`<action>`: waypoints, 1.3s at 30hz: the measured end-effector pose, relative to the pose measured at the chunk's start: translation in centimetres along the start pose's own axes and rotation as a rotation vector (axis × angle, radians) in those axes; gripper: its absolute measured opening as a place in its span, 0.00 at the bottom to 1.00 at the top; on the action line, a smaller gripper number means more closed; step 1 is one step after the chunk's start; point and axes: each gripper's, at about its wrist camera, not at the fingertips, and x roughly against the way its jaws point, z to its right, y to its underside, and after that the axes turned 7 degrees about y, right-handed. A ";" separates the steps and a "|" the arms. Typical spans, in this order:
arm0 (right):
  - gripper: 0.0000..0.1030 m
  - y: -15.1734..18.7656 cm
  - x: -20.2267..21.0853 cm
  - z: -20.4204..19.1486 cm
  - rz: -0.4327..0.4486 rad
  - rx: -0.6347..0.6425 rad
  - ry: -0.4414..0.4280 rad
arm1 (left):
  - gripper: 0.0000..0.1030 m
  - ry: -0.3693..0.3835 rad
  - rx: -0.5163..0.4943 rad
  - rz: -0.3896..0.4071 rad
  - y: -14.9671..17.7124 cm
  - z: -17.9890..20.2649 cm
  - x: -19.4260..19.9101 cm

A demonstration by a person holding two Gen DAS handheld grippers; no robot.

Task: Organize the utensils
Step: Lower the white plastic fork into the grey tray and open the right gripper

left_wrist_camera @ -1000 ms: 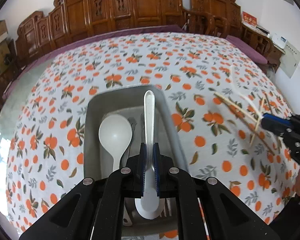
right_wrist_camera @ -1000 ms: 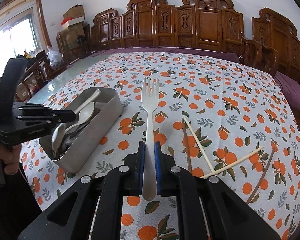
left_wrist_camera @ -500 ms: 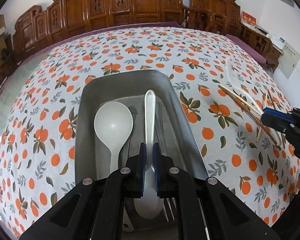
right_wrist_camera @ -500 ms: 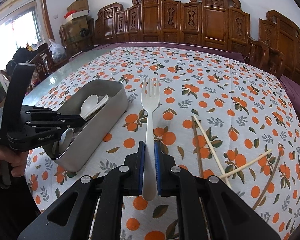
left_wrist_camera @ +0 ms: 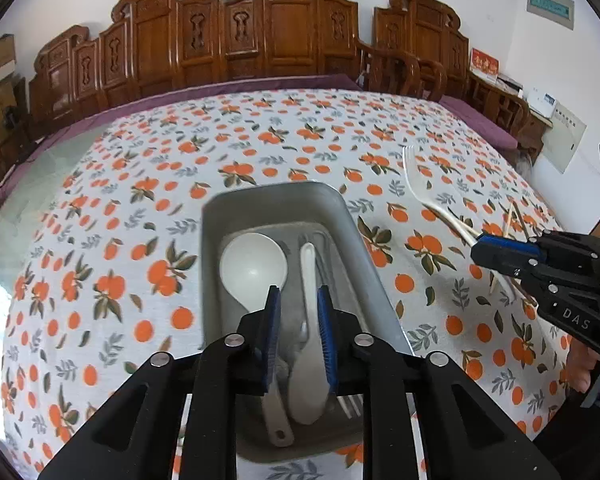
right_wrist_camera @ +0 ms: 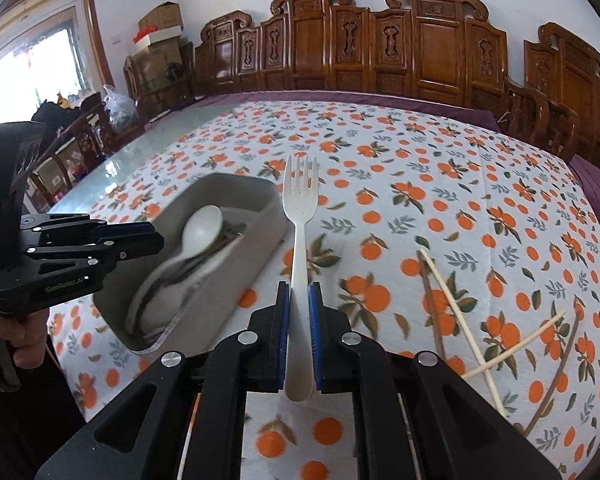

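The white fork [right_wrist_camera: 299,240] is clamped in the right gripper [right_wrist_camera: 299,320], tines forward, just beside the metal tray's [right_wrist_camera: 256,236] right wall; the left gripper [left_wrist_camera: 299,320], jaws just parted, has released the spoon [left_wrist_camera: 308,344].

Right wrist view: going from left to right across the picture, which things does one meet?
left gripper → metal tray → white fork held in the right gripper → chopsticks

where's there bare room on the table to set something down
Free: the whole far stretch of tablecloth between the grey tray and the wooden chairs. Crowded: the tray itself, full of spoons, and the near right corner where loose chopsticks cross.
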 end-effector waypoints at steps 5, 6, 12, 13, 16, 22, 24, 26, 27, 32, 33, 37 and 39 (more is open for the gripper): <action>0.11 -0.5 0.1 -1.9 0.009 -0.001 -0.020 | 0.28 -0.033 -0.008 0.031 -0.1 -1.3 1.5; 0.11 -0.6 0.1 -2.3 0.009 -0.003 -0.026 | 0.30 -0.038 -0.005 0.036 -0.1 -1.6 1.7; 0.11 -0.7 -0.2 -4.7 0.003 -0.008 -0.055 | 0.31 -0.052 0.027 0.052 -0.4 -3.7 2.5; 0.11 -0.7 -0.4 -5.2 -0.001 -0.009 -0.060 | 0.31 -0.053 0.030 0.054 -0.4 -4.0 2.6; 0.11 -0.8 -0.7 -6.1 -0.007 -0.010 -0.063 | 0.31 -0.062 0.040 0.062 -0.6 -4.7 2.9; 0.11 -1.3 -1.8 -7.2 -0.026 -0.059 -0.063 | 0.31 -0.069 0.052 0.067 -0.6 -5.6 3.2; 0.11 -1.6 -2.1 -7.4 -0.025 -0.075 -0.062 | 0.31 -0.069 0.055 0.068 -0.6 -5.8 3.2; 0.11 -1.8 -2.7 -7.8 -0.028 -0.094 -0.061 | 0.31 -0.069 0.058 0.069 -0.6 -5.9 3.3; 0.11 -2.0 -2.9 -7.9 -0.030 -0.100 -0.059 | 0.31 -0.068 0.059 0.069 -0.6 -5.9 3.3; 0.11 -2.4 -4.4 -9.0 -0.042 -0.129 -0.044 | 0.31 -0.069 0.058 0.068 -0.6 -5.9 3.3; 0.11 -2.5 -4.6 -9.1 -0.043 -0.131 -0.044 | 0.31 -0.069 0.059 0.068 -0.6 -6.0 3.3; 0.11 -2.6 -5.6 -9.8 -0.056 -0.132 -0.048 | 0.31 -0.070 0.062 0.068 -0.5 -6.1 3.3; 0.12 -2.5 -5.9 -9.9 -0.064 -0.135 -0.065 | 0.31 -0.070 0.063 0.068 -0.5 -6.2 3.3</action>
